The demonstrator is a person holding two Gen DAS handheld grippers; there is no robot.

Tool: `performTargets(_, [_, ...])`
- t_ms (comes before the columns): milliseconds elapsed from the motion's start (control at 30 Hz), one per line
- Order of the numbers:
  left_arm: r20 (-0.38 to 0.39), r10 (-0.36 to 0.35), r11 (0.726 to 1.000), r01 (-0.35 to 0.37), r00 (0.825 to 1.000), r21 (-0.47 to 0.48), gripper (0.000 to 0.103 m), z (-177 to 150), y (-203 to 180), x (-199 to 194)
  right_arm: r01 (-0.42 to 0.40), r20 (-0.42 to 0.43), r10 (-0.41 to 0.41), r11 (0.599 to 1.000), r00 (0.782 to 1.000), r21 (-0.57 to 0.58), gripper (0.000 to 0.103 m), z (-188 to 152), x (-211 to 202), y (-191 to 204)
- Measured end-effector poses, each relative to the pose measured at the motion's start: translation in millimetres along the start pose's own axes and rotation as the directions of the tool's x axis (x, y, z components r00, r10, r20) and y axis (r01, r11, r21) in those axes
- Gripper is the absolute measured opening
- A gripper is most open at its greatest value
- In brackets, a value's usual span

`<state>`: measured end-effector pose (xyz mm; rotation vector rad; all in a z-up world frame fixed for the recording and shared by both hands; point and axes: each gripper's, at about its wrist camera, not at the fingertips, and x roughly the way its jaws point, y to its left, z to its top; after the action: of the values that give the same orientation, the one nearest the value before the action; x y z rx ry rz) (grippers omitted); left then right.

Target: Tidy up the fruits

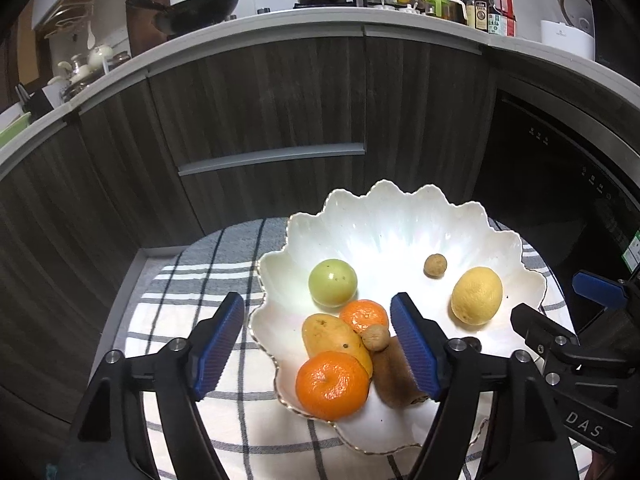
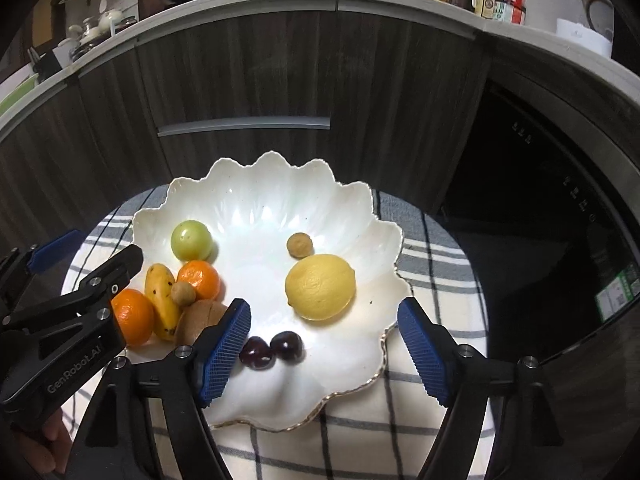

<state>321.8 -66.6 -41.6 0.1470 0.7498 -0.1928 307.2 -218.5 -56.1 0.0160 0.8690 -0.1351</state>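
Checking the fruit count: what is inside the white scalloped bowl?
The bowl holds a lemon, green fruit, two mandarins, a small mango, kiwi, two small brown fruits and two cherries; anything beneath the pile is covered.

The kiwi (image 1: 396, 376) lies half hidden behind a blue pad of the left gripper (image 1: 320, 350). The bottle labels (image 1: 494, 16) far on the kitchen counter are too small to read.

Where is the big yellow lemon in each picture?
Left wrist view: the lemon lies at the right of the white bowl.
Right wrist view: the lemon lies in the bowl's middle, ahead of the open right gripper.
Shared landmark: the small brown fruit just behind it.
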Motion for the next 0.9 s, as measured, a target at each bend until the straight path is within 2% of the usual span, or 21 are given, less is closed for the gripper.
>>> performTargets(100, [0.018, 0.019, 1.0, -0.019, 1.0, -0.011, 0.091, 1.2, 3.4, -11.5, 0.011, 0.007, -0.011, 1.0, 1.0, -0.003, 0.077, 0.2, -7.4, 0.7])
performTargets(200, [0.031, 0.031, 0.999, -0.03, 0.999, -0.016, 0.094, 1.6, 6.1, -23.6, 0.024, 0.014, -0.024, 1.0, 1.0, 0.008, 0.083, -0.5, -16.4, -0.8])
performTargets(333, [0.041, 0.032, 0.999, -0.031, 0.999, -0.026, 0.098, -0.8, 8.5, -40.4, 0.031, 0.023, -0.031, 0.999, 0.999, 0.021, 0.084, -3.1, -30.0, -1.3])
performTargets(733, [0.076, 0.067, 0.996, -0.062, 0.995, -0.069, 0.099, -26.9, 19.2, -91.4, 0.025, 0.055, -0.027, 0.999, 0.998, 0.043, 0.084, -24.2, -70.4, 4.8])
performTargets(900, [0.095, 0.071, 0.995, -0.064, 0.993, -0.074, 0.099, -39.8, 20.4, -113.2, 0.049, 0.116, -0.053, 0.998, 0.992, 0.039, 0.084, -38.1, -94.9, 8.0])
